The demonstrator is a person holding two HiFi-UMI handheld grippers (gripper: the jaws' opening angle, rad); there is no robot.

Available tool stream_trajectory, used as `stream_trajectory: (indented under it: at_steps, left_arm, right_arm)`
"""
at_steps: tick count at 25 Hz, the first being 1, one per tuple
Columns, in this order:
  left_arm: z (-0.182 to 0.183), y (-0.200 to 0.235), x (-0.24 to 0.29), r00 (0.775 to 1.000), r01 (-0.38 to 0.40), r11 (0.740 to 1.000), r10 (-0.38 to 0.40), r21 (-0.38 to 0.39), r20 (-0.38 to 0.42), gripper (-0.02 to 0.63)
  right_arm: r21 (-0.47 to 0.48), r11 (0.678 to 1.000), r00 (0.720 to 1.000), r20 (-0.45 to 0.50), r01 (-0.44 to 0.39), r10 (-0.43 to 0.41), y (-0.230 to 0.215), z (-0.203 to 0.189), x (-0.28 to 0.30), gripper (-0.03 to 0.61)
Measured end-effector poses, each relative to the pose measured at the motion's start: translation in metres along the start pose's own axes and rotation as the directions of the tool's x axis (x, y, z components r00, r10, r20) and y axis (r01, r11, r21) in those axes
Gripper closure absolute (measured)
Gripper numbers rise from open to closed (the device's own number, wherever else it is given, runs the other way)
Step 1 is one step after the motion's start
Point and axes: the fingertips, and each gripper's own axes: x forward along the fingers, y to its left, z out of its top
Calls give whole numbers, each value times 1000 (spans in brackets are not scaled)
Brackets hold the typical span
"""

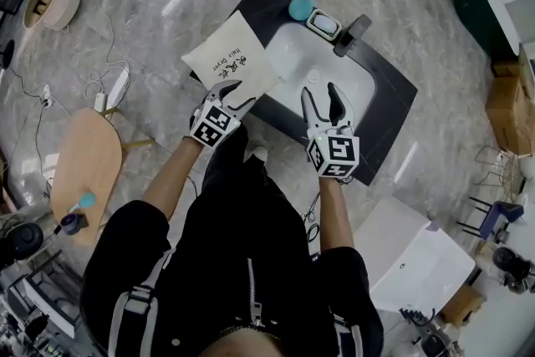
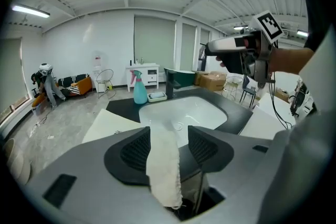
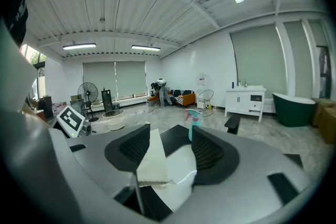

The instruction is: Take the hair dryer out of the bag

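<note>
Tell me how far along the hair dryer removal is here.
Done: nothing yet; the bag lies beside the sink, no dryer showing. In hand: the left tool has the bag's edge between its parted jaws; the right tool is open, empty. Left: opening the bag, pulling the dryer out.

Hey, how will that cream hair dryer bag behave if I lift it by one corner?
The bag is probably floppy: its cloth droops limply between the left gripper's jaws. It lies fairly flat, yet its print says hair dryer, so it may sag, bottom-heavy, once lifted.
</note>
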Motion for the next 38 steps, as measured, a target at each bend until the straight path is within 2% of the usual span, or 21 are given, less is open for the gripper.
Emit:
stream_trajectory:
  at_steps: [6, 13, 20, 23, 32, 36, 38]
  left_arm:
    - [-41, -6, 21, 995, 25, 999, -21, 42, -98, 377]
    - [-68, -18, 36, 984, 69, 996, -58, 62, -167, 377]
    - [-98, -14, 50, 965, 69, 991, -36, 118, -261, 379]
    - [-102, -12, 52, 963, 59, 990, -22, 130, -270, 385]
    - [-103, -4, 55, 957, 14, 978, 47, 210, -285, 462]
    - [-97, 3, 51, 961, -9, 983, 59, 182, -270, 534]
    - [-94, 4, 49, 965, -12, 986, 55, 164, -258, 541]
  right_arm:
    - [6, 1000, 1000, -13, 7, -7, -1, -6, 1, 331]
    - [11, 1000, 999, -28, 27, -27, -6, -10, -3, 331]
    - [16, 998, 998, -39, 54, -54, -14, -15, -7, 331]
    - [20, 998, 997, -40, 62, -61, -14, -17, -10, 331]
    - [25, 997, 996, -47, 75, -74, -16, -20, -14, 328]
    - [16, 997, 996, -49, 70, -69, -15, -19, -12, 328]
    - [12, 998, 997, -47, 68, -67, -15, -17, -13, 328]
